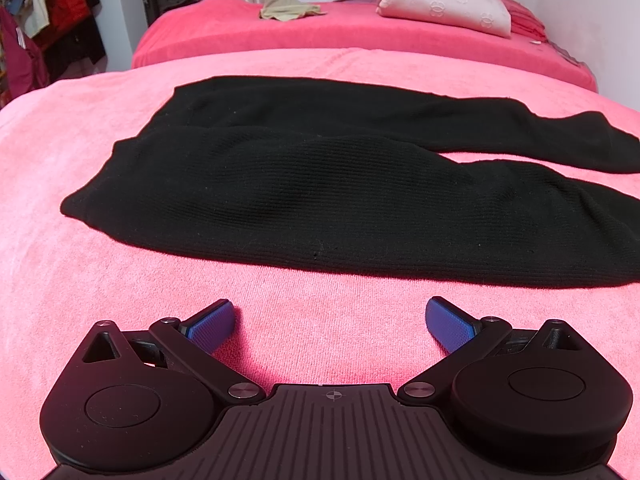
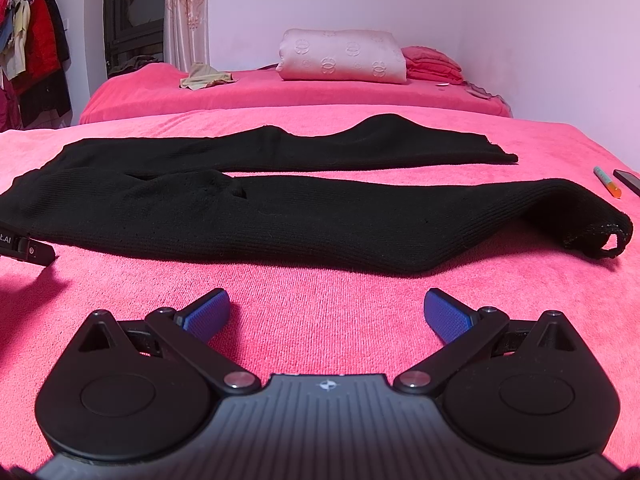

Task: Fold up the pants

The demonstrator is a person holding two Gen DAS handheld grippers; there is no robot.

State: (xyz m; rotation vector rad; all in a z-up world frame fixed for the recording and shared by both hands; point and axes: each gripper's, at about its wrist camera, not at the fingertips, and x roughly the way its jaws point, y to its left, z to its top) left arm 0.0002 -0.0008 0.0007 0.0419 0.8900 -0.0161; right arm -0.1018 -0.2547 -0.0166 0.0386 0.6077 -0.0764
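Note:
Black knit pants (image 1: 320, 200) lie flat on the pink bed cover (image 1: 320, 312), waist at the left, both legs running to the right. In the right wrist view the pants (image 2: 300, 224) show both legs apart, the near cuff at the right with a loose loop. My left gripper (image 1: 331, 312) is open and empty, just short of the pants' near edge. My right gripper (image 2: 327, 304) is open and empty, just short of the near leg. A part of the left gripper (image 2: 28, 250) shows at the right wrist view's left edge, beside the waist.
A pen (image 2: 607, 182) and a dark phone (image 2: 628, 180) lie on the cover at the right. A second pink bed behind holds a folded quilt (image 2: 344, 60), a pink pillow (image 2: 434, 64) and a beige cloth (image 2: 206, 78). Clothes (image 2: 32, 56) hang at the far left.

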